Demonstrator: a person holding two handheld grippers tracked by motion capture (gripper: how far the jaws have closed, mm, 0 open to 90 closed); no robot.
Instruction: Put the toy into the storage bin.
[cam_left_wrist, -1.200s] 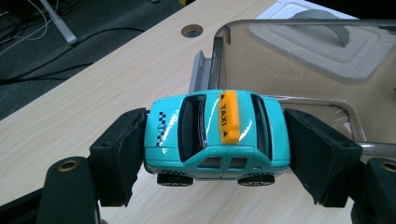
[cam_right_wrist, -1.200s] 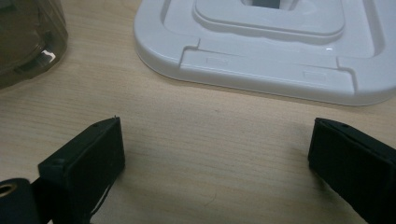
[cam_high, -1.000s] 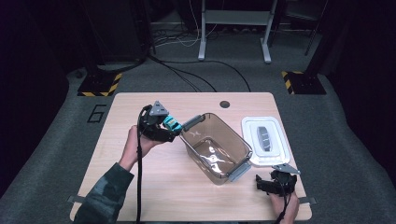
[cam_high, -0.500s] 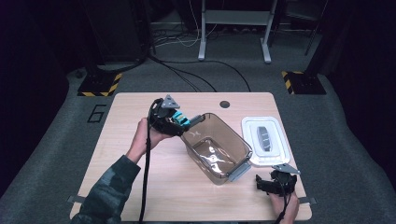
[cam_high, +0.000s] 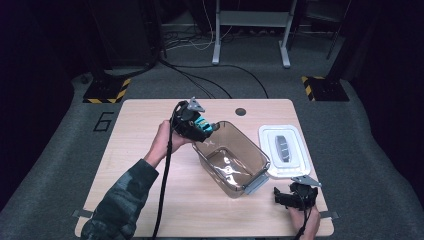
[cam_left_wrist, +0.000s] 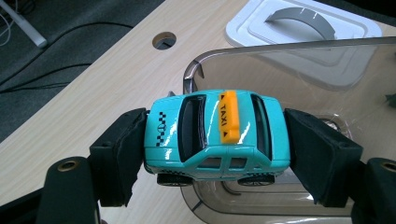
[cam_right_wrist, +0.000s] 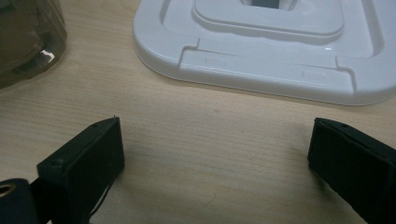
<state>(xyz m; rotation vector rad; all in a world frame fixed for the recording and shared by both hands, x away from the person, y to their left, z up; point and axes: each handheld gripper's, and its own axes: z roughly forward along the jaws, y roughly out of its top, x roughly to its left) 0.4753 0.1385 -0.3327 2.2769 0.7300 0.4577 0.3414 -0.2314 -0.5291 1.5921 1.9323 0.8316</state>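
The left claw (cam_left_wrist: 215, 154) is clamped on a teal toy taxi (cam_left_wrist: 215, 135), its pads pressing the car's front and back ends, and holds it in the air over the far left rim of the clear brown bin (cam_high: 231, 159) at the middle of the counter (cam_high: 135, 150). The right claw (cam_right_wrist: 215, 163) rests with jaws wide apart at the near right edge, just near of the white lid (cam_high: 284, 150) lying flat right of the bin.
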